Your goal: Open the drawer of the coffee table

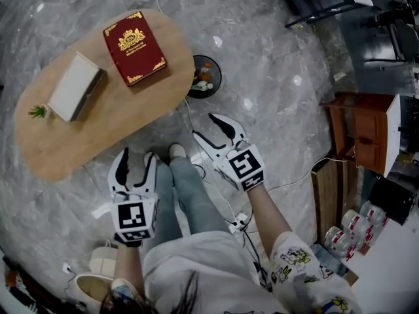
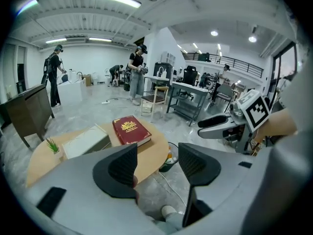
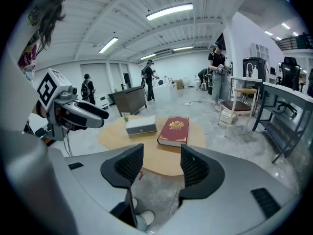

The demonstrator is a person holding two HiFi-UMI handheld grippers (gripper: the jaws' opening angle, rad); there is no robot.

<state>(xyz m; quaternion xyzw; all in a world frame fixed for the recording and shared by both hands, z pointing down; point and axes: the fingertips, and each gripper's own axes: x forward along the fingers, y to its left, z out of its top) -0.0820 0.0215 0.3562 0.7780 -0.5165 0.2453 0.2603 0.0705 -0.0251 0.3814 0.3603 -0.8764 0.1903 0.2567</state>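
Now | left tool (image 1: 138, 154), right tool (image 1: 204, 125): both gaping, empty | table (image 1: 131, 116): one book (image 1: 134, 48), one box (image 1: 75, 86)

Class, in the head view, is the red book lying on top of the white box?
No, the book lies flat on the table, beside the box.

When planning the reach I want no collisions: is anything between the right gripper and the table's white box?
Nothing visible. The right gripper, jaws open and empty, hangs over floor short of the coffee table; only bare tabletop lies before the white box, and the red book sits beside it.
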